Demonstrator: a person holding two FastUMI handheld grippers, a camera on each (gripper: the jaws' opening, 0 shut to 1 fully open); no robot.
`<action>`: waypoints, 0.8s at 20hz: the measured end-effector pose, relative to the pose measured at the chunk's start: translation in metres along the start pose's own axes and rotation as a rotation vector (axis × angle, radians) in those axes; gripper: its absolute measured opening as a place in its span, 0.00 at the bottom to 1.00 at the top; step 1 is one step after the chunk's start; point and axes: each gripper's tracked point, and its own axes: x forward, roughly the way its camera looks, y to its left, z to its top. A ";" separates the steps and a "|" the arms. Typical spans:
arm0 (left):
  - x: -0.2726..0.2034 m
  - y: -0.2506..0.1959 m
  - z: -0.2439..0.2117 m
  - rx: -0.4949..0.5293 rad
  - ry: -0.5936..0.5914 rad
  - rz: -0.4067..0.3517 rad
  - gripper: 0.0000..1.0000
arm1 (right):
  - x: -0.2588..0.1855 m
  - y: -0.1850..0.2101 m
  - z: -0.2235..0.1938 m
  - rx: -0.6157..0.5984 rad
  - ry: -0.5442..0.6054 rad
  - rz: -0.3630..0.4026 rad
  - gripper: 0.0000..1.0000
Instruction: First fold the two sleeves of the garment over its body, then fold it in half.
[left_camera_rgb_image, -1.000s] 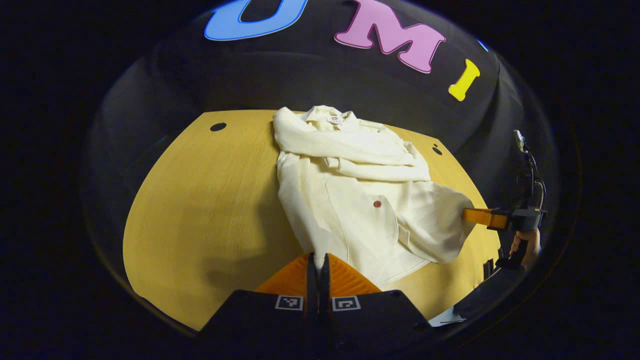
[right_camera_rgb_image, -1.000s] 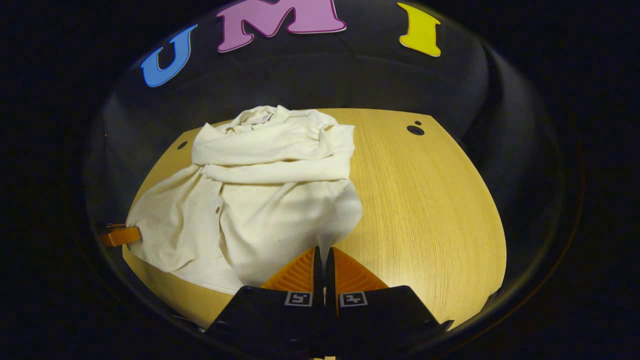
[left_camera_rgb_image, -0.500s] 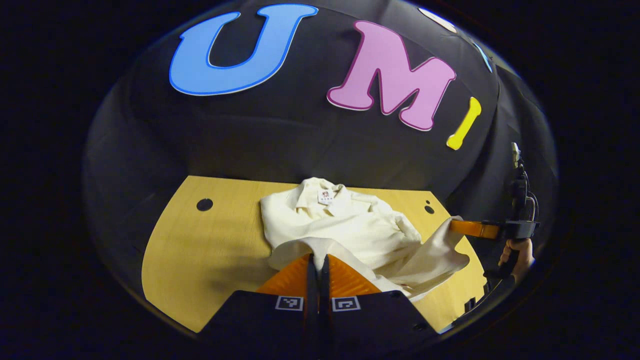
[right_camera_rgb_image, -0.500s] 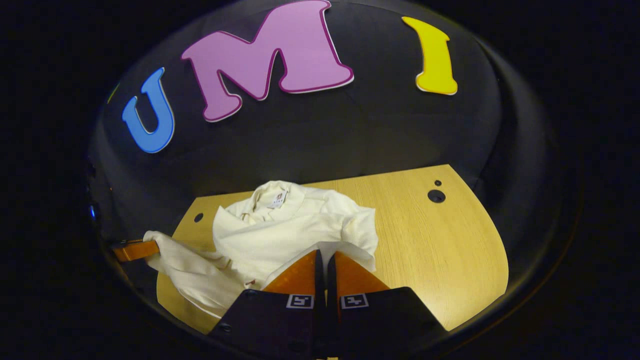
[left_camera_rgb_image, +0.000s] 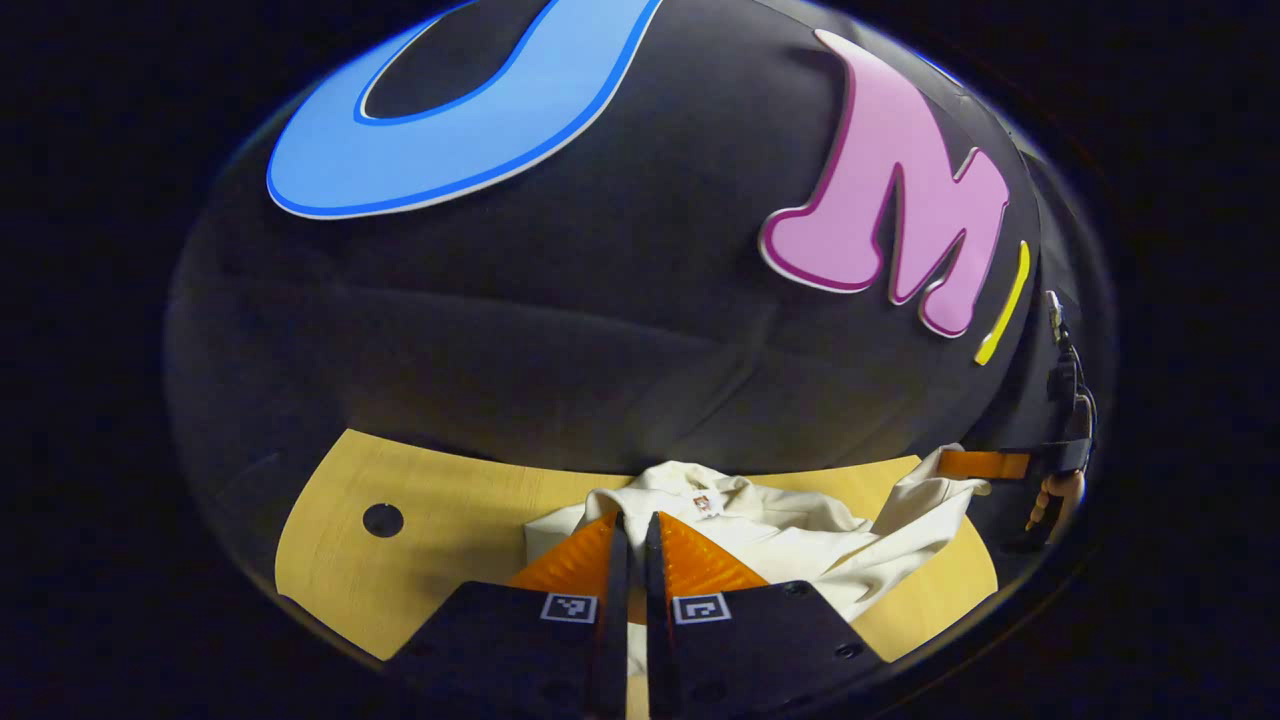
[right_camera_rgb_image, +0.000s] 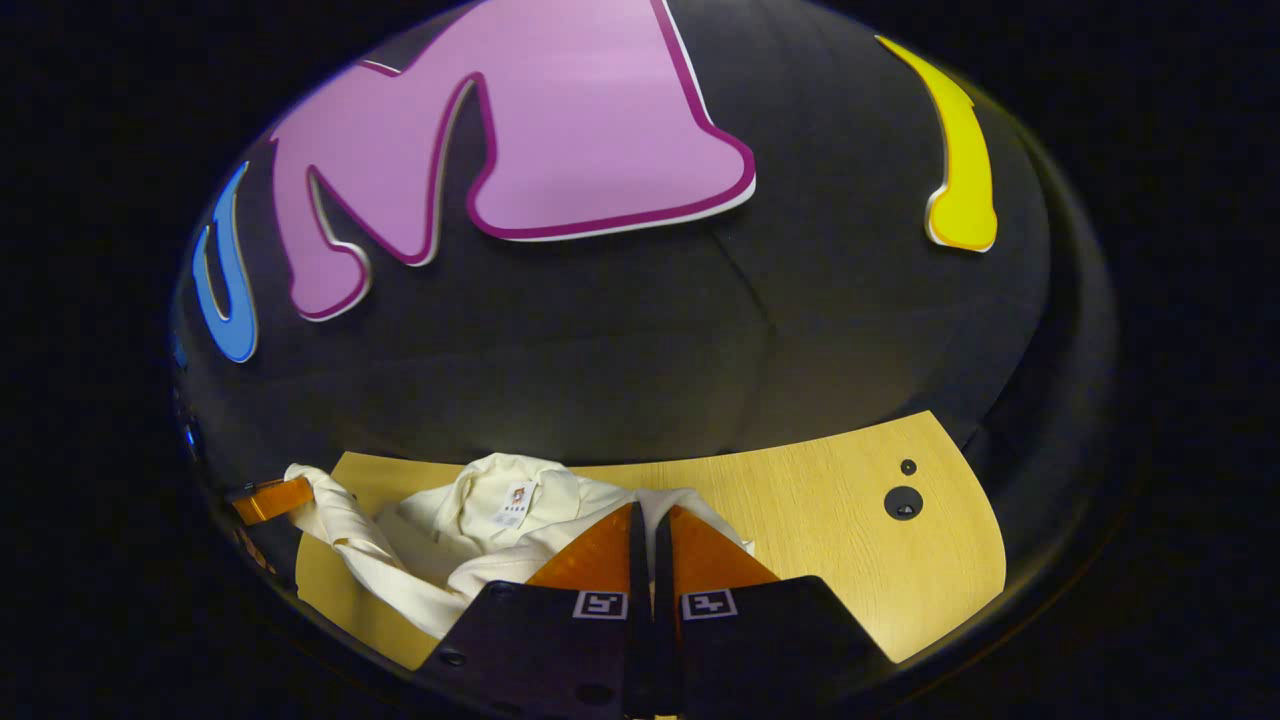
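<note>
Fingers (left_camera_rgb_image: 612, 560) of both grippers, pinched on the garment's (left_camera_rgb_image: 800, 535) hem, have swung it up to the collar (half-fold nearly laid).

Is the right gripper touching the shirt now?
Touching. The left gripper view shows the right gripper pinching the shirt hem, the cloth hanging from its closed fingers.
</note>
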 end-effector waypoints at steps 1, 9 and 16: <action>0.014 0.010 0.000 0.006 -0.021 0.030 0.18 | 0.017 -0.004 0.000 -0.007 0.004 -0.015 0.05; 0.022 0.034 -0.018 0.053 -0.081 0.131 0.98 | 0.051 -0.027 -0.013 -0.139 -0.056 -0.120 0.98; -0.079 -0.027 0.022 0.133 -0.257 0.079 0.96 | -0.071 -0.015 0.003 -0.154 -0.300 -0.179 0.98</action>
